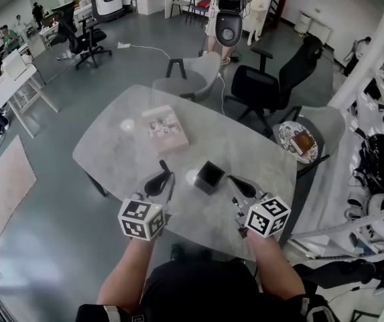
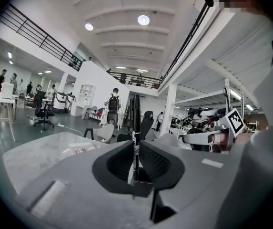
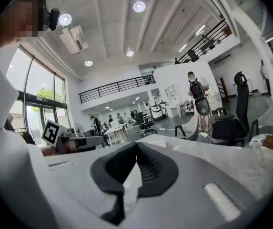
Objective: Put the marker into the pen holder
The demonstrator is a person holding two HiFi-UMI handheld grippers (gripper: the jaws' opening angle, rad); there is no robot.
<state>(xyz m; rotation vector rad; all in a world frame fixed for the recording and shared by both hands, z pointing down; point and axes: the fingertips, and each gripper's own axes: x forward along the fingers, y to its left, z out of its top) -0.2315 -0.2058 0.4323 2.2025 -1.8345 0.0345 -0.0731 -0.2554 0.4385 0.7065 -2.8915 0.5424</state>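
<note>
A black marker [image 2: 135, 128] stands upright between the jaws of my left gripper [image 2: 136, 149], which is shut on it. In the head view the left gripper [image 1: 163, 174] rests low over the table's near side, with the marker [image 1: 171, 188] a thin dark line beside it. The black square pen holder [image 1: 210, 176] sits just right of it, open side up. My right gripper [image 1: 236, 180] lies on the holder's other side, close to it. Its jaws [image 3: 136, 149] meet with nothing between them.
A book [image 1: 165, 129] lies further back on the grey marbled table [image 1: 245, 146]. Grey and black chairs [image 1: 272, 86] ring the far side, one carrying a patterned plate [image 1: 301, 141]. A person with a backpack [image 1: 229, 19] stands beyond. The table's near edge is right by my arms.
</note>
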